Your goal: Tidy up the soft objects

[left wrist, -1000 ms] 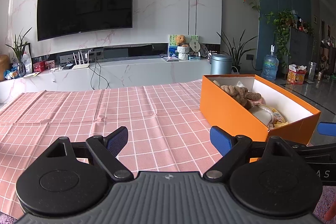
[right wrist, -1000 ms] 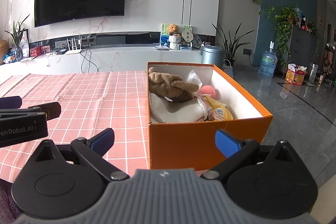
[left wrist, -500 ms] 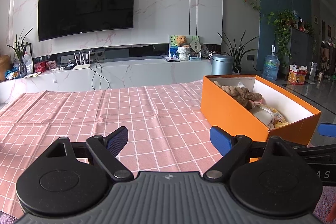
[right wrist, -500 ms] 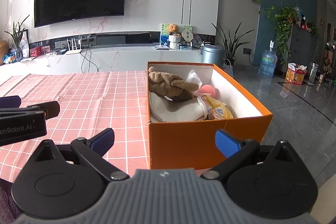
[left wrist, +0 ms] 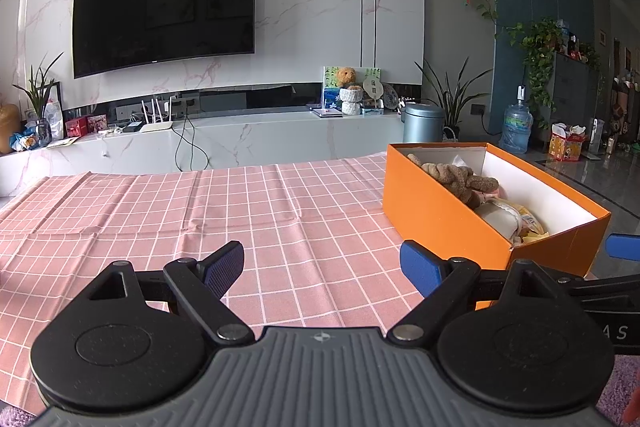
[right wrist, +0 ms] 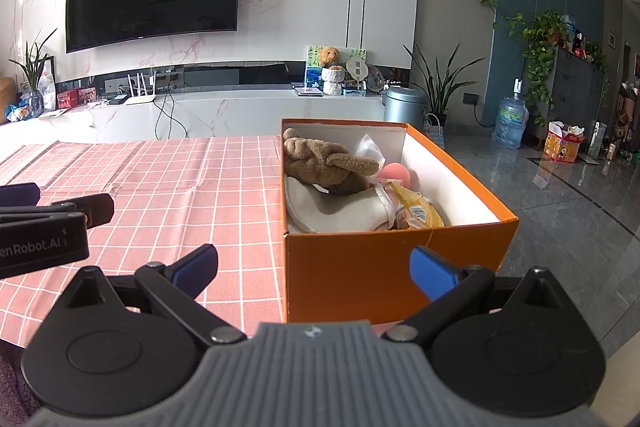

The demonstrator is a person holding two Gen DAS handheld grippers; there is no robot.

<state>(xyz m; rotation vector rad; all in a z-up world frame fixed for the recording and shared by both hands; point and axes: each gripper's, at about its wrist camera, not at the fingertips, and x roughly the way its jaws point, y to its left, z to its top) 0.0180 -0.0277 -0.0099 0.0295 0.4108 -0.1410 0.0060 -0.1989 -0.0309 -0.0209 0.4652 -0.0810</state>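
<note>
Both grippers, left [left wrist: 322, 261] and right [right wrist: 314, 269], gaped empty; the orange cardboard box [right wrist: 384, 267] at the pink checked tablecloth's [left wrist: 200, 211] right edge held a brown plush toy [right wrist: 324, 159] and perhaps a pouch.

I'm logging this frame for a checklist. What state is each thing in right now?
Left gripper: open, empty, over the tablecloth.
Right gripper: open, empty, facing the box's near wall.
Box: no lid on it, upright on the table edge.
Plush: lying in the box, on top.
Pink ball: in the box, partly hidden.
Tablecloth: spread flat, creased.
TV: off.
</note>
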